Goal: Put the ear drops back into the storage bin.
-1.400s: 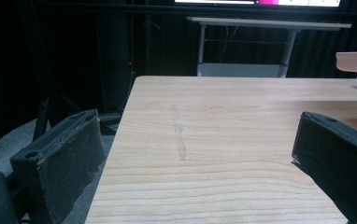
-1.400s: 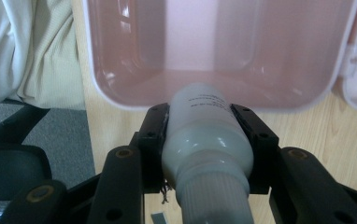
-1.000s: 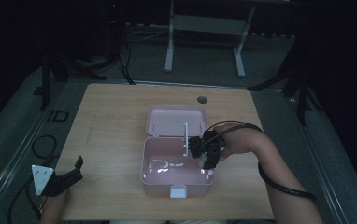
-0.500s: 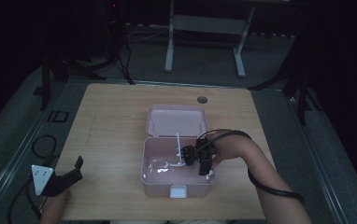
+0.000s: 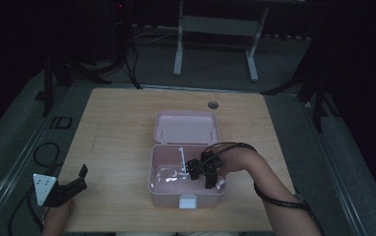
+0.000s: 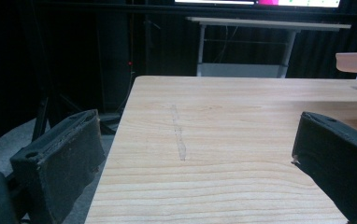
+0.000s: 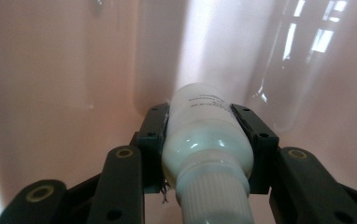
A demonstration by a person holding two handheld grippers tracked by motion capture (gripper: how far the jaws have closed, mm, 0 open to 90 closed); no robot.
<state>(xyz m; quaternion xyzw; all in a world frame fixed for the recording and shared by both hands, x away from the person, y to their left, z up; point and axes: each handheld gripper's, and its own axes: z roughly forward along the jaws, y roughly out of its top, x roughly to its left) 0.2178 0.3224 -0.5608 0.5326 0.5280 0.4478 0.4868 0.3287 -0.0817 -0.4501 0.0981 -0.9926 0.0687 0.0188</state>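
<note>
From above, the pink box (image 5: 186, 172) sat mid-bench (image 5: 117, 132), lid open; the right tongs (image 5: 196, 173) reached inside it, while the left tongs (image 5: 73, 184) rested well left of the box, near the bench's edge. In the left gripper view, those tongs (image 6: 190, 163) gaped wide, holding nothing. In the right gripper view, the tongs (image 7: 204, 135) clamped a white bottle (image 7: 204, 135) inside the box (image 7: 50, 70)

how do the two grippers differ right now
The right gripper is shut on a white bottle inside the open pink box; the left gripper holds nothing, its jaws wide apart. The right one sits low in the box, the left one at the wooden table's near left corner. Both have black jaws.
</note>
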